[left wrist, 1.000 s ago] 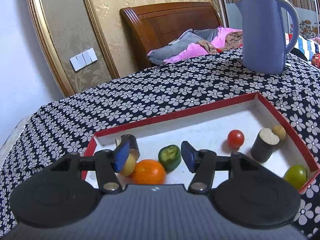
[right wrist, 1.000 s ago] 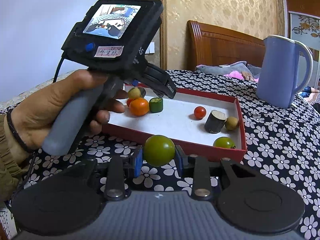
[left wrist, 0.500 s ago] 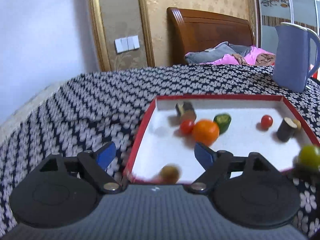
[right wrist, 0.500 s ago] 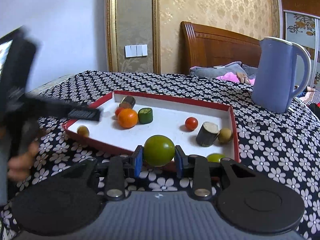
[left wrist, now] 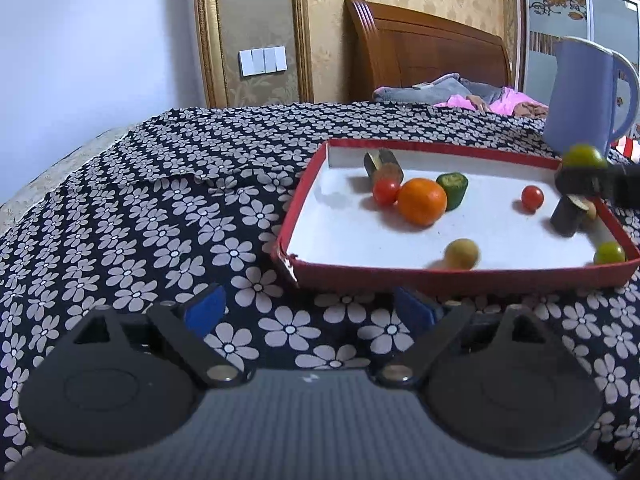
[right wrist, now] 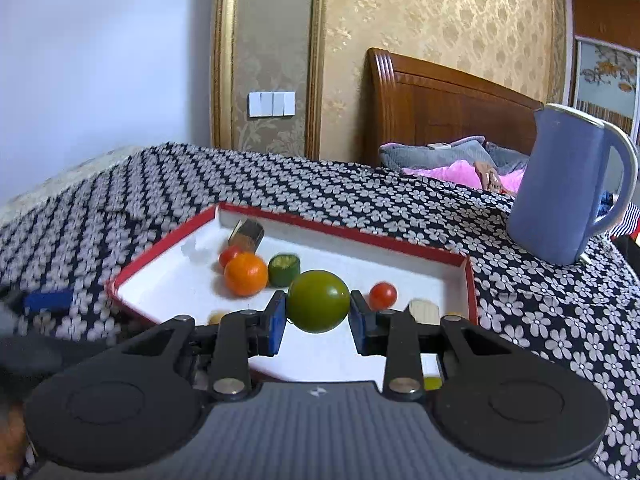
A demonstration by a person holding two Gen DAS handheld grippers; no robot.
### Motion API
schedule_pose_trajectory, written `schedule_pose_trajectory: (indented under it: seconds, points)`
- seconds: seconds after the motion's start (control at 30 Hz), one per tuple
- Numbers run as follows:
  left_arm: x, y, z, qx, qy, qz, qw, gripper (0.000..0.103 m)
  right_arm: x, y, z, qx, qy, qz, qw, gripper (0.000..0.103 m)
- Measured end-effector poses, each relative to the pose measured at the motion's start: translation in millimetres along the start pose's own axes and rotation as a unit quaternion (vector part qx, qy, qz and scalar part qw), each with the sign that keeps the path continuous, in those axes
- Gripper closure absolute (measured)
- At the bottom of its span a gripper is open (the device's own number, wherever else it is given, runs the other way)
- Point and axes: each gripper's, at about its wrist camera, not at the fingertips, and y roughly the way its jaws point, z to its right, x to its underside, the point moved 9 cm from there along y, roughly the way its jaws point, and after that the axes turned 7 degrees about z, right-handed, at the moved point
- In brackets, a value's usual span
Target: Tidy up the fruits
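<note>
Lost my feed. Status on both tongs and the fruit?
Left tongs open, empty, jaws just widened. Right tongs shut on green fruit, above red tray. Small yellow fruit loose in tray. Nothing blocking.

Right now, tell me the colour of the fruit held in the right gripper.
Green: the round fruit between the right gripper pads, clearest in the right wrist view.

blue jug (right wrist: 568,184) on floral cloth (left wrist: 168,208) | wooden headboard (right wrist: 440,104) | wall switch (left wrist: 264,61)
</note>
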Motion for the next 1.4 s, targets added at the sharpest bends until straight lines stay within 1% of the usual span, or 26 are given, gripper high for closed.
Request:
schedule_pose_trajectory:
  seconds: [0.17,0.3,0.43,0.5,0.53,0.57,0.6,0.67,0.73,0.77,0.8,0.83,0.87,0.93,1.03,1.1,1.2,1.3,1.33,1.37,1.4]
  points:
    - [5.2,2.9,1.2,0.000,0.002,-0.005,1.0000,0.012,-4.0,32.7,15.5,0.027,0.019,-0.020,0.999,0.071]
    - [7.2,5.2,-0.5,0.002,-0.003,-0.010,0.9999,0.011,5.2,57.0,25.3,0.048,0.029,-0.040,0.998,0.071]
    - [7.7,6.1,-0.2,0.005,-0.002,-0.012,0.9999,0.009,16.8,71.4,28.4,0.063,0.021,-0.052,0.996,0.070]
    - [8.1,6.2,0.4,0.005,0.000,-0.012,0.9999,0.007,20.1,74.1,29.7,0.070,0.016,-0.055,0.996,0.063]
    - [7.9,5.8,0.4,0.005,0.001,-0.011,0.9999,0.004,20.8,72.8,30.4,0.072,0.018,-0.053,0.996,0.057]
    - [7.4,5.6,0.4,0.004,0.000,-0.009,0.9999,0.003,20.5,71.7,31.2,0.073,0.020,-0.051,0.996,0.048]
    - [6.9,5.3,0.1,0.004,0.000,-0.008,1.0000,0.000,19.7,69.1,30.9,0.070,0.023,-0.048,0.996,0.045]
    - [6.6,4.5,0.3,0.004,0.001,-0.006,1.0000,0.000,19.0,59.5,28.5,0.065,0.023,-0.040,0.997,0.044]
    - [6.9,4.8,1.0,0.004,0.003,-0.007,1.0000,0.000,21.5,45.0,21.9,0.049,0.014,-0.034,0.998,0.044]
    - [6.9,5.0,1.2,0.004,0.004,-0.008,1.0000,0.000,23.8,38.0,18.6,0.042,0.012,-0.032,0.999,0.042]
    - [6.9,5.2,1.5,0.004,0.005,-0.009,0.9999,0.000,27.2,30.1,15.0,0.035,0.010,-0.030,0.999,0.039]
    - [7.1,5.4,2.2,0.007,0.007,-0.010,0.9999,0.000,31.0,22.0,11.3,0.027,0.007,-0.027,0.999,0.031]
    - [7.3,5.0,3.2,0.009,0.008,-0.010,0.9999,0.000,34.1,15.4,8.5,0.021,0.004,-0.024,0.999,0.027]
    - [6.5,4.0,3.7,0.005,0.012,-0.007,0.9999,0.000,41.9,2.0,4.6,0.017,0.001,-0.019,1.000,0.026]
    - [5.6,4.1,4.0,0.002,0.014,-0.006,0.9999,0.000,55.7,-12.1,0.2,0.005,0.005,-0.026,1.000,0.024]
    - [5.3,4.0,4.7,0.004,0.014,-0.007,0.9999,0.000,63.0,-18.9,-1.1,0.005,0.001,-0.026,1.000,0.020]
    - [5.3,3.5,6.0,0.007,0.016,-0.007,0.9998,0.000,75.2,-23.2,-1.3,0.017,-0.017,-0.039,0.999,0.018]
    - [5.9,3.5,6.3,0.009,0.018,-0.006,0.9998,0.000,87.9,-23.3,-2.7,0.010,-0.029,-0.054,0.998,0.018]
    - [6.4,4.6,6.5,0.008,0.018,-0.009,0.9998,0.000,89.6,-22.4,-1.5,0.011,-0.025,-0.056,0.998,0.014]
    - [6.8,5.3,6.7,0.008,0.018,-0.010,0.9997,0.000,90.3,-21.2,1.1,0.018,-0.021,-0.060,0.998,0.004]
    - [7.0,5.6,6.4,0.008,0.018,-0.010,0.9998,0.000,91.2,-20.0,5.1,0.032,-0.016,-0.064,0.997,0.000]
